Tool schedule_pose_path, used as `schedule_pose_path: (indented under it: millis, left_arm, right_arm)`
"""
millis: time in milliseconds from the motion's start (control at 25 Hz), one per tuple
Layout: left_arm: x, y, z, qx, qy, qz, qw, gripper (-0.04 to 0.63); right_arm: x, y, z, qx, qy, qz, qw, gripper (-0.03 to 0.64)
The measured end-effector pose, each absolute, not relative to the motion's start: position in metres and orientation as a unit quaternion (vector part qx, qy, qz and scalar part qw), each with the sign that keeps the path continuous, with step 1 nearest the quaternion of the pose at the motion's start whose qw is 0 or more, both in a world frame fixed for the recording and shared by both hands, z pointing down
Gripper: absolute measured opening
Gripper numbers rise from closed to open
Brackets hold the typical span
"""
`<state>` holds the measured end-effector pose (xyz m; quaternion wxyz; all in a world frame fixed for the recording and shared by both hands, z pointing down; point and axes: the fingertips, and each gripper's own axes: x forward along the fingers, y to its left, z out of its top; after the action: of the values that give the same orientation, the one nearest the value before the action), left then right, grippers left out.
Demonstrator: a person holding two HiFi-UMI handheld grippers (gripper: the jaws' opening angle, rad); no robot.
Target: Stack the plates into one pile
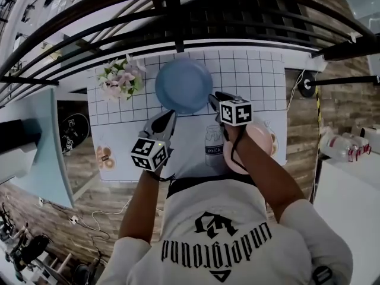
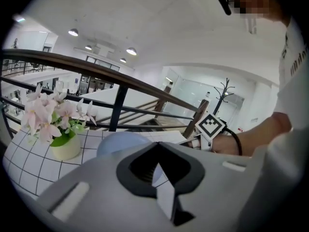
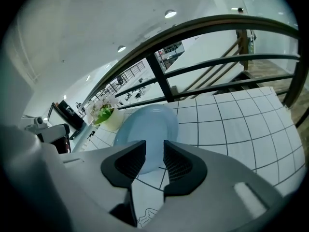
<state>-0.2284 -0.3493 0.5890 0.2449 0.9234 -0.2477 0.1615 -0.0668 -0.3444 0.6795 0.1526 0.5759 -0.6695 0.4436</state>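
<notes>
Pink plate (image 1: pixel 263 136) half behind arm (image 1: pixel 264 168); left fingers (image 2: pixel 145 167) closed, right fingers (image 3: pixel 128 163) slightly apart

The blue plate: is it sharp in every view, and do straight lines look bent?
Head view: the blue plate is sharp, but the railing bows strongly. Left gripper view: the plate looks soft and pale, with dark corners around the picture. Right gripper view: the plate is clear, yet the tablecloth grid lines curve.
</notes>
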Motion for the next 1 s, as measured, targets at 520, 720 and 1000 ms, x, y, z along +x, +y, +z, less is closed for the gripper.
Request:
schedule_pose_path:
  millis: [520,720,1000]
  left_arm:
    - [-0.243,-0.363,0.640,0.915,-0.240,0.186,0.265,0.049]
    - [-0.237,-0.360,0.650,0.915,-0.230,0.188,0.274,0.049]
    - [-0.237,-0.358,0.658,0.912,-0.225,0.189,0.286,0.049]
  right_arm:
    - [-0.060,-0.355,0.741,0.582,-0.617,0.511,0.140,0.103]
    - [-0.057,-0.358,0.757,0.584,-0.604,0.523,0.140,0.103]
    - [-0.064,-0.362,0.765,0.577,-0.594,0.547,0.120,0.075]
